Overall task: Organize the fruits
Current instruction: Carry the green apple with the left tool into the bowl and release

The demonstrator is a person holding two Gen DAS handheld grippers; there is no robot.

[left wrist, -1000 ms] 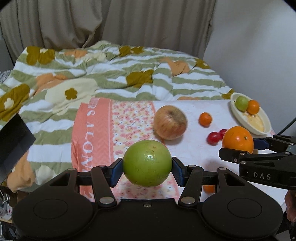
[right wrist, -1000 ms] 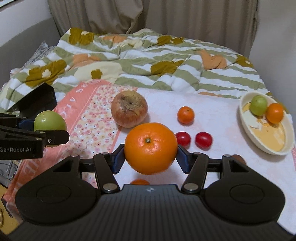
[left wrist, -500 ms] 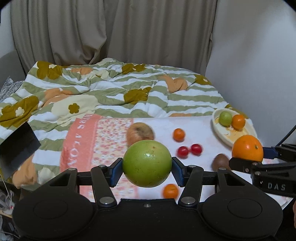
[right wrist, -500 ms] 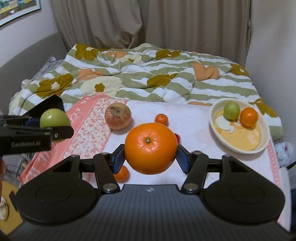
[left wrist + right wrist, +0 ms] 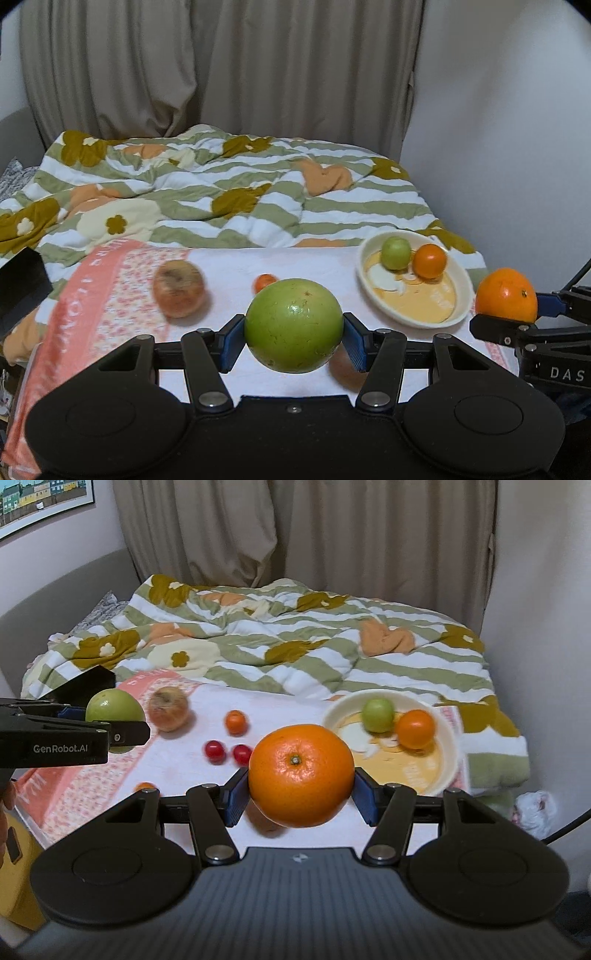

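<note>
My left gripper [image 5: 294,339] is shut on a large green apple [image 5: 293,325], held in the air above the white cloth. My right gripper [image 5: 301,792] is shut on a big orange [image 5: 301,775], also lifted. Each gripper shows in the other's view: the orange [image 5: 506,295] at the right edge, the green apple [image 5: 114,710] at the left. A cream bowl [image 5: 448,771] at the right holds a small green fruit [image 5: 377,715] and a small orange fruit [image 5: 415,728]. On the cloth lie a brownish apple [image 5: 168,713], a small tangerine [image 5: 236,722] and two cherry tomatoes [image 5: 215,750].
A striped floral quilt [image 5: 221,192] covers the bed behind the cloth. A pink-bordered floral towel [image 5: 92,295] lies under the fruits at the left. Another small orange fruit [image 5: 144,786] sits near the front. Curtains and walls close the back and right side.
Both grippers have pulled back and risen with their fruits held. The fruits on the cloth and the bowl look smaller and farther away, and more of the curtain shows.
</note>
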